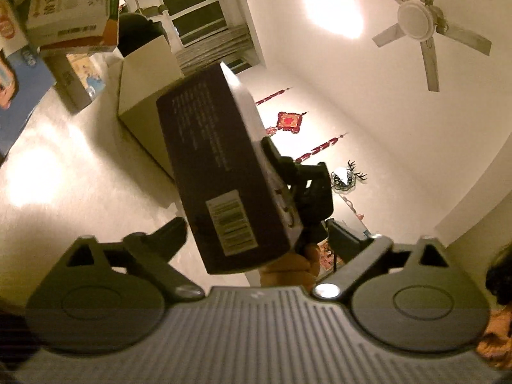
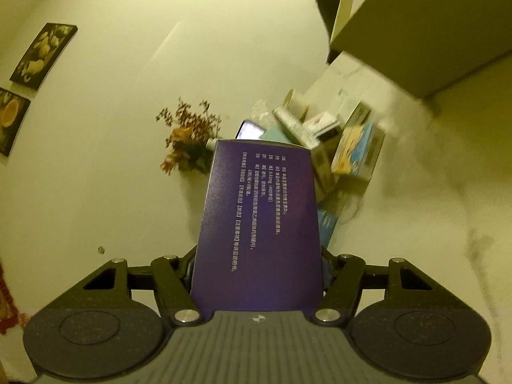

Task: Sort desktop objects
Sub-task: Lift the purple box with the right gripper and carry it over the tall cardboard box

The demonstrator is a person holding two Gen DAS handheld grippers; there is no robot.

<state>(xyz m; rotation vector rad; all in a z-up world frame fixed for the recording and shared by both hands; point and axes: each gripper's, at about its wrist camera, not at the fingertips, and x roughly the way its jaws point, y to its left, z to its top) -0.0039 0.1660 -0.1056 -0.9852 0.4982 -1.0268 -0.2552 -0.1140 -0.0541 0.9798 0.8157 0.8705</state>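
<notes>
A dark purple box (image 2: 259, 224) with white print stands up between the fingers of my right gripper (image 2: 257, 256), which is shut on its lower end. The left wrist view shows the same purple box (image 1: 220, 166) held in the air, barcode label toward the camera, with the right gripper (image 1: 304, 185) clamped on its side and a hand (image 1: 288, 272) below it. My left gripper (image 1: 256, 227) is open, its fingers (image 1: 169, 233) spread to either side of the box's near end. Whether they touch the box I cannot tell.
A white open carton (image 1: 144, 73) stands on the pale table (image 1: 64, 160) behind the box. Printed cartons (image 1: 64, 9) are stacked at the far left, beside a blue box (image 1: 19, 96). The right wrist view shows a pile of small boxes (image 2: 345, 147) and dried flowers (image 2: 188, 140).
</notes>
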